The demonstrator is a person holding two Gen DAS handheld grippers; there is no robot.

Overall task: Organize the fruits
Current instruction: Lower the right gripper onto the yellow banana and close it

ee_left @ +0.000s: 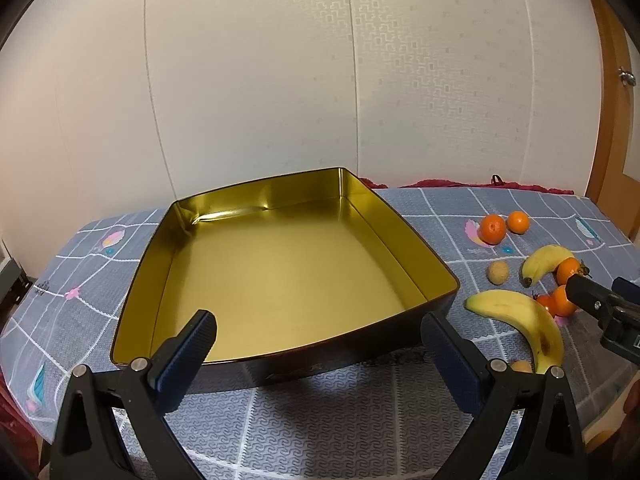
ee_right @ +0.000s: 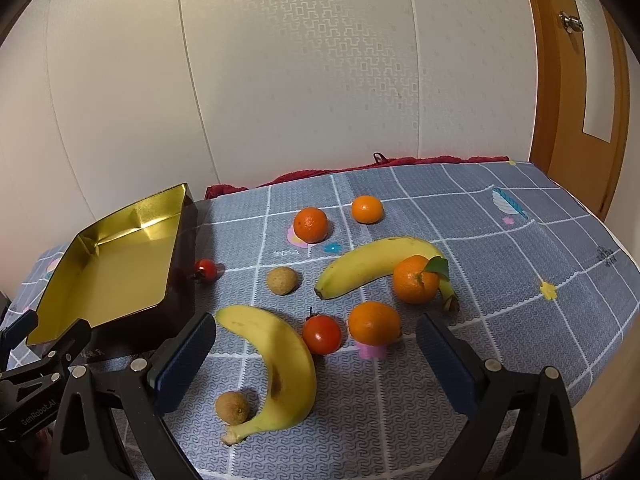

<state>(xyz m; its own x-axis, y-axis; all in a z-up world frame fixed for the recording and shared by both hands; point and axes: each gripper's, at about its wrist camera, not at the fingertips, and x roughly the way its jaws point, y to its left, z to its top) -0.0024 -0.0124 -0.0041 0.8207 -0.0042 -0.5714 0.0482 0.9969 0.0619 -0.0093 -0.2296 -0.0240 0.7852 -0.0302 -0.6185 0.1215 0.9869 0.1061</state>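
An empty gold tray (ee_left: 280, 280) with dark outer walls sits on the left of the table. My left gripper (ee_left: 320, 332) is open, its fingers straddling the tray's near wall without touching it. To the tray's right lie two bananas (ee_right: 280, 360) (ee_right: 376, 264), several oranges (ee_right: 374, 324), a tomato (ee_right: 322, 334), a smaller red fruit (ee_right: 206, 269) by the tray (ee_right: 120, 272), and two brown round fruits (ee_right: 282, 280) (ee_right: 232, 408). My right gripper (ee_right: 316, 332) hangs open above the near banana and tomato, holding nothing. It shows in the left wrist view as well, the right gripper (ee_left: 600, 286) above the oranges.
A blue-grey checked cloth (ee_right: 500, 280) covers the table. A red fabric (ee_right: 360, 170) runs along the far edge against the white wall. A wooden door (ee_right: 580, 100) stands at the right. The table's right edge (ee_right: 624, 264) drops off near the fruit.
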